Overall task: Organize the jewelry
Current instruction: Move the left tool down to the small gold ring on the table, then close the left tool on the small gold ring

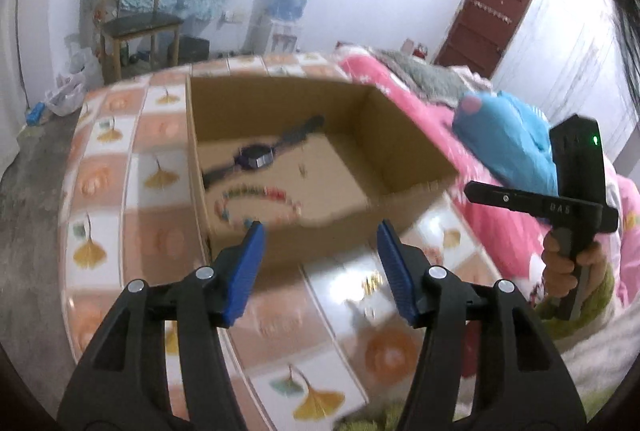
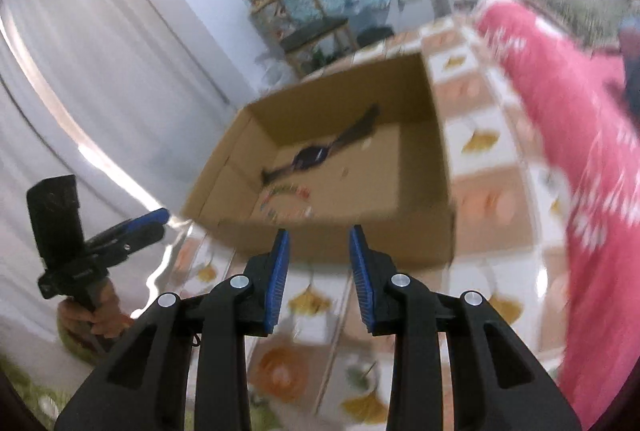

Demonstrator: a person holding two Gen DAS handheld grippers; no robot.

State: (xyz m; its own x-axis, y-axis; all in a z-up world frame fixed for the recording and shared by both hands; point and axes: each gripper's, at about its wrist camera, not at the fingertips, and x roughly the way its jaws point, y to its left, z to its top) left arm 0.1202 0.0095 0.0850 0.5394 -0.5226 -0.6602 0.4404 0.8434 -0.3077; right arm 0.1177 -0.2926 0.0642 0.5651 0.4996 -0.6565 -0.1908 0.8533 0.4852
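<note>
Cardboard box (image 1: 400, 147) sat at twelve o'clock on the tiled bench (image 1: 132, 167), holding watch (image 1: 256, 157) and bead bracelet (image 1: 260, 205); my left gripper (image 1: 320, 263) gaped wide, my right gripper (image 2: 318, 277) narrower, both empty.

one box (image 1: 248, 103) stands on one table (image 1: 120, 167). inside the box lie one watch (image 1: 256, 155) and one bead bracelet (image 1: 256, 205). two grippers are there, the left (image 1: 320, 235) and the right (image 2: 317, 239). behind are one chair (image 1: 136, 19) and one door (image 1: 486, 19).
</note>
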